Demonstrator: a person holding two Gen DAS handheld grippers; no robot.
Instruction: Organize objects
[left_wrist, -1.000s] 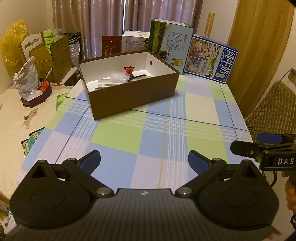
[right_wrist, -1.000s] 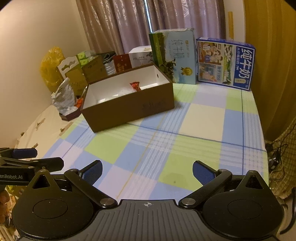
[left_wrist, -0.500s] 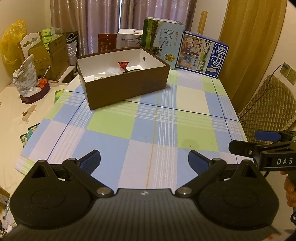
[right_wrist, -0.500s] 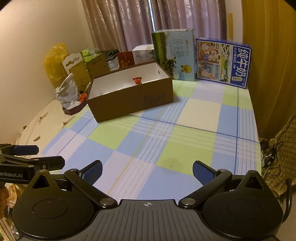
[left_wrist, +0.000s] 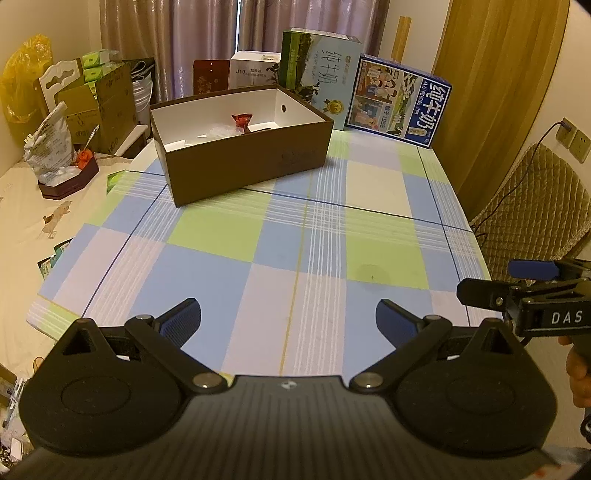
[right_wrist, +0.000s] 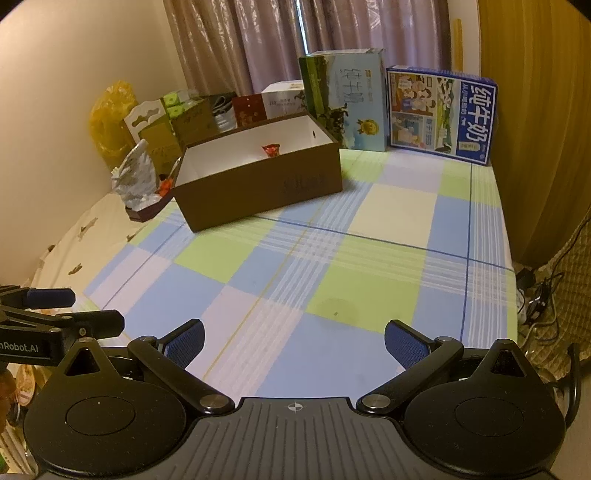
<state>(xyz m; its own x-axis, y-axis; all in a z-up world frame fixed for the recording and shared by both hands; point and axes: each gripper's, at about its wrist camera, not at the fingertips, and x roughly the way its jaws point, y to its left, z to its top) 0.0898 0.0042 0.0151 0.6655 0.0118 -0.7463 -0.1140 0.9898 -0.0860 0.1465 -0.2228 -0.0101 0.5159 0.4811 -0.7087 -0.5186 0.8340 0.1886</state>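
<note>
From the left wrist, the left gripper (left_wrist: 288, 319) is staying wide open and empty, pulling farther back from the brown box (left_wrist: 243, 147) holding a red wrapper (left_wrist: 242, 121). A chair (left_wrist: 532, 206) is showing here.

From the right wrist, the right gripper (right_wrist: 294, 341) is also gaping wide, holding nothing, and only cables (right_wrist: 543, 299) are showing.

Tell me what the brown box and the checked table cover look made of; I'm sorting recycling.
The brown box looks like matte cardboard: thin straight walls, white inside, a small punched hole in one end. The table cover looks like smooth plastic or coated sheet: it lies flat, its plaid looks printed, with a faint sheen. Woven cloth can't be ruled out.
</note>
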